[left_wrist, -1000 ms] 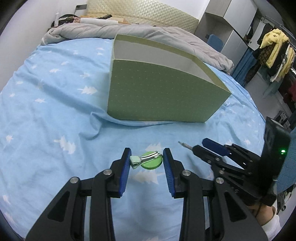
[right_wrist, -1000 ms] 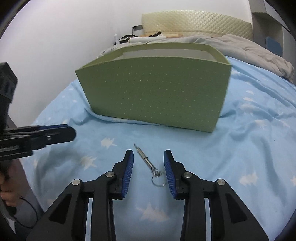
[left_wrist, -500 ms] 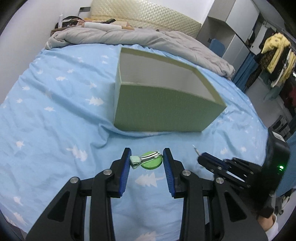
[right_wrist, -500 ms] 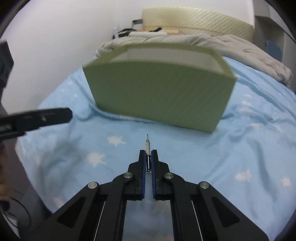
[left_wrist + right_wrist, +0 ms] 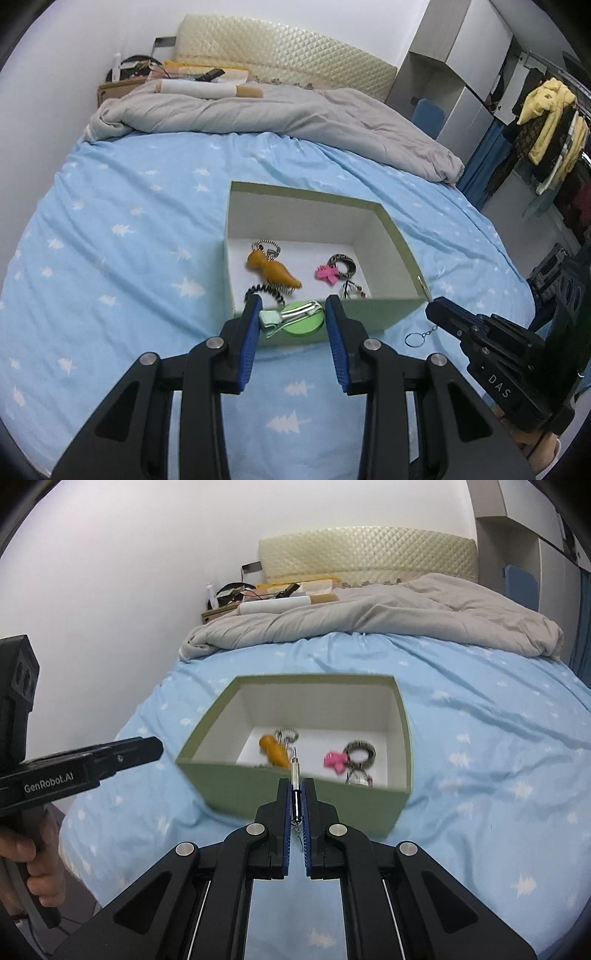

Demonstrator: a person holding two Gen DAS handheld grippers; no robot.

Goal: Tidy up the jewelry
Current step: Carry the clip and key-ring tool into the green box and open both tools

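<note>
A green box (image 5: 402,247) (image 5: 207,734) with a white inside stands on the blue bed sheet. In it lie an orange charm (image 5: 271,269) (image 5: 274,752), a pink clip (image 5: 325,274) (image 5: 333,759) and a patterned ring (image 5: 343,263) (image 5: 361,752). My left gripper (image 5: 292,320) is shut on a green disc with a silver hair clip (image 5: 295,317), held above the box's near wall. My right gripper (image 5: 295,794) is shut on a small metal keychain tool (image 5: 295,775), lifted before the box. Its key ring (image 5: 413,339) hangs below in the left wrist view.
A grey quilt (image 5: 258,114) is bunched at the head of the bed, with rolls and clutter behind it. Grey cabinets (image 5: 450,74) and hanging clothes (image 5: 546,125) stand to the right. The left gripper's body (image 5: 74,768) shows at the left of the right wrist view.
Both grippers have risen, so the inside of the box now shows. My right gripper closed on the keychain tool and lifted it off the sheet. The left still holds the hair clip.
</note>
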